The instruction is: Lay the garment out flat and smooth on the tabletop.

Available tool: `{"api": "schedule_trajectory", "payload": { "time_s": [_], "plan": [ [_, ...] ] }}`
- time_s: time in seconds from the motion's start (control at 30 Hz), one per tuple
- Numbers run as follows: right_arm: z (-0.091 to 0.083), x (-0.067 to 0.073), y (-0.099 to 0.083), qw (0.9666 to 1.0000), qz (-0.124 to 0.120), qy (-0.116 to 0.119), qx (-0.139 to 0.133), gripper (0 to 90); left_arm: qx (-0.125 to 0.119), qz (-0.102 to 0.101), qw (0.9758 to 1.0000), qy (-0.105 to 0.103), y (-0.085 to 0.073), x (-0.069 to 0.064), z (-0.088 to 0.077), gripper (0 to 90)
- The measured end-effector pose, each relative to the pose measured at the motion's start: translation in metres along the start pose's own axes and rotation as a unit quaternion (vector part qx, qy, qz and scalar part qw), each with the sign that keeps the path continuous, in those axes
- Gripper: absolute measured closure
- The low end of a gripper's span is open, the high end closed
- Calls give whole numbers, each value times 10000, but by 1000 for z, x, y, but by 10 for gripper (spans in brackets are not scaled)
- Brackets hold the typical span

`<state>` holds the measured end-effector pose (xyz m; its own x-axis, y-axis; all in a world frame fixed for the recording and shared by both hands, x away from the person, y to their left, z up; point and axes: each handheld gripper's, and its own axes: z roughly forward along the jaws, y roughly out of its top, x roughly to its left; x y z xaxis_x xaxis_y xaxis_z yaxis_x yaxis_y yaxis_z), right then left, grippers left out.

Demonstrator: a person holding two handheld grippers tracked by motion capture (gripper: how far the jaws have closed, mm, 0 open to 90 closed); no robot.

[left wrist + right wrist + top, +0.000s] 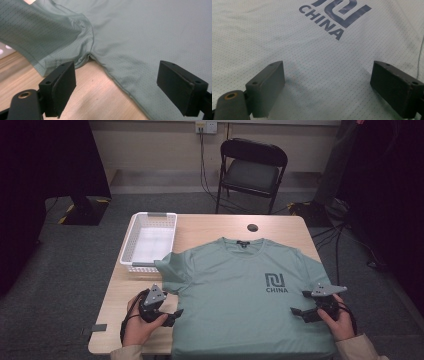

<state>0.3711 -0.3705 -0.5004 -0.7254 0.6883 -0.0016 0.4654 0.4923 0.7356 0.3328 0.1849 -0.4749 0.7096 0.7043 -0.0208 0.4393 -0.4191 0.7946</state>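
A green T-shirt (240,295) lies flat on the counter (210,227) between the left claw (170,316) and right claw (302,306), beside a white basket (131,245)

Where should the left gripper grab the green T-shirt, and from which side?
Probably the side seam just below the armpit of the flat grey-green T-shirt. There the hem lies on the bare wooden table, right between the open left gripper jaws. Come in low from the shirt's outer left edge, sliding one jaw under the cloth.
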Motion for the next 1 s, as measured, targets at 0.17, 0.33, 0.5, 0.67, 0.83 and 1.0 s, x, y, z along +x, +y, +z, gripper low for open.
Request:
{"api": "schedule_trajectory", "payload": {
  "time_s": [0.17, 0.33, 0.5, 0.67, 0.83, 1.0],
  "plan": [
    [0, 0, 0, 10000, -1, 1, 0, 112, -19, -83, 10000, 37, -5, 4, -3, 156],
    [0, 0, 0, 10000, -1, 2, 0, 112, 31, -112, 9999, 88, -10, 7, -4, 156],
    [0, 0, 0, 10000, -3, 3, -2, 112, 95, -170, 9997, 140, -16, 10, -5, 156],
    [0, 0, 0, 10000, -2, 3, -1, 111, 151, -213, 9995, 199, -20, 13, -6, 156],
    [0, 0, 0, 10000, -3, 2, -2, 111, 256, -236, 9990, 270, -26, 16, -6, 155],
    [0, 0, 0, 10000, -2, 2, -1, 112, 390, -234, 9984, 327, -30, 18, -6, 158]
  ]
}}
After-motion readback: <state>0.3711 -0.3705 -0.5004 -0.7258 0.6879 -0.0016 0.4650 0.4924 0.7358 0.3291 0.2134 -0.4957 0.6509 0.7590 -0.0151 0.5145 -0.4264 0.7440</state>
